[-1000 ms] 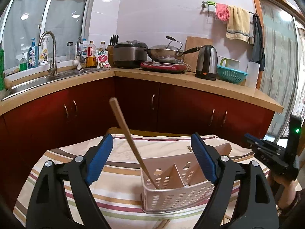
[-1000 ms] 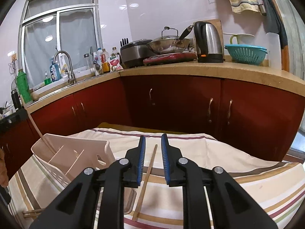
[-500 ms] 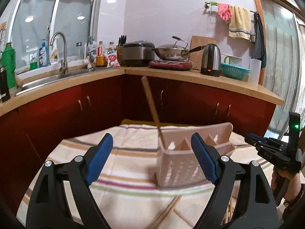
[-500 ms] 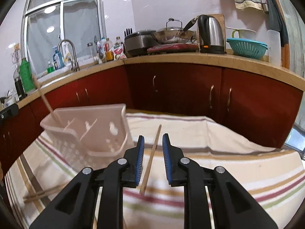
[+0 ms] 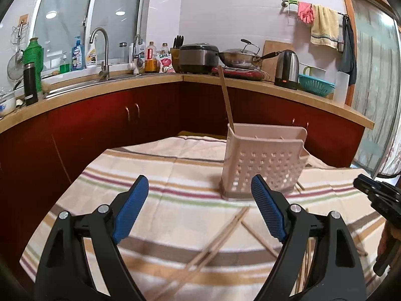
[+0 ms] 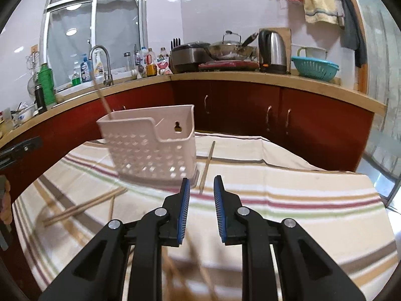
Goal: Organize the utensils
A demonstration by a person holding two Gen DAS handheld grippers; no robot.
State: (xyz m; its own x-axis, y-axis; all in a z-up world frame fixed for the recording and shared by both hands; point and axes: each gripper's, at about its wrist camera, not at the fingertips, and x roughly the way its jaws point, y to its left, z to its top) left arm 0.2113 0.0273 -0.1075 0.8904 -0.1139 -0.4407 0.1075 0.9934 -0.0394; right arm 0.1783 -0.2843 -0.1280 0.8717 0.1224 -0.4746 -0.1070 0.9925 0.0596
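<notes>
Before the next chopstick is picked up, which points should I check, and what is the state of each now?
1. Left gripper fingers wide apart, empty: ok.
2. Right gripper fingers narrowly apart, nothing between them: ok.
3. Utensil basket upright on the striped cloth: ok.
4. One chopstick already stands in the basket: ok.
5. Loose chopsticks within view on the cloth: ok.
6. Which chopstick lies on top where they cross: cannot tell, blurred.

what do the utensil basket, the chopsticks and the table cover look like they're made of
Utensil basket: looks like moulded plastic, pale pink, matte; regular punched holes and a keyhole hanging slot suggest it.
Chopsticks: probably wood or bamboo; tan, dull, thin straight sticks, though they are blurred.
Table cover: woven cloth, possibly towelling; striped, soft folds at the edges, no shine.
</notes>
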